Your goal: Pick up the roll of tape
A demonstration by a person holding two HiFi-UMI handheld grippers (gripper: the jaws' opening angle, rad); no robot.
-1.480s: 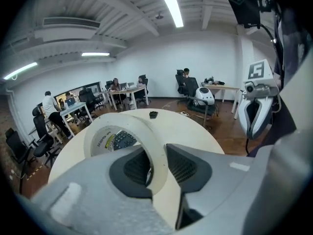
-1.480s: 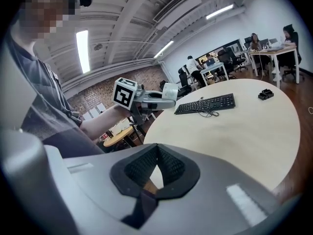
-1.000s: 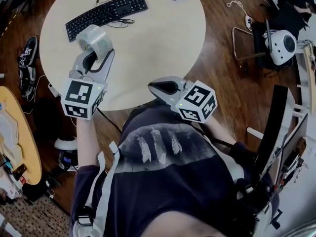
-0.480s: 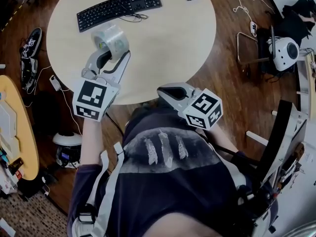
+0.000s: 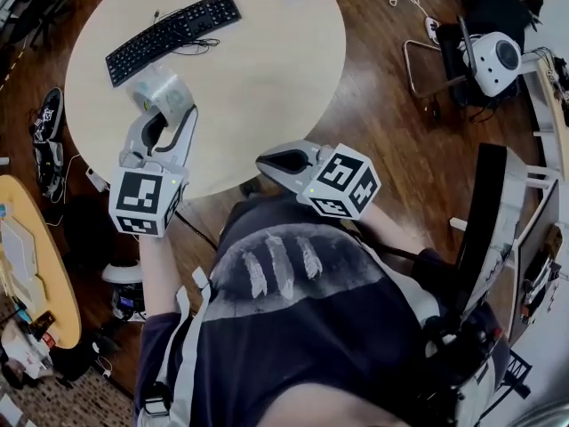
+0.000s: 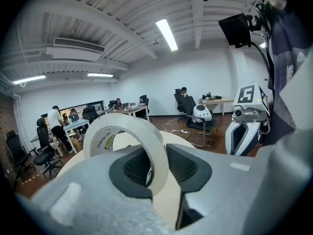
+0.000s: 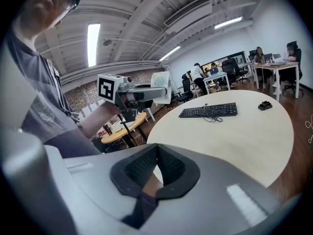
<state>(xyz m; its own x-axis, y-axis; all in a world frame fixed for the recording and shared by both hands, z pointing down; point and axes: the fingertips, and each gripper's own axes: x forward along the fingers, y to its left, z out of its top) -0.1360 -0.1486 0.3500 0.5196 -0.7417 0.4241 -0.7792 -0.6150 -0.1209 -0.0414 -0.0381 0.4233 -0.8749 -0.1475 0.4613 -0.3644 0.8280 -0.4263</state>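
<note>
Reaching forward over the near edge of the round table (image 5: 267, 69) in the head view, the left gripper (image 5: 163, 114) is carrying the roll of tape (image 5: 160, 90) at its tips. The right gripper (image 5: 271, 160) is pointing left, close to the person's chest. In the left gripper view, the jaws are clamping the upright roll's band; its core label (image 6: 108, 142) is too small to read. In the right gripper view, the jaws are pressing together at their tips, empty.
</note>
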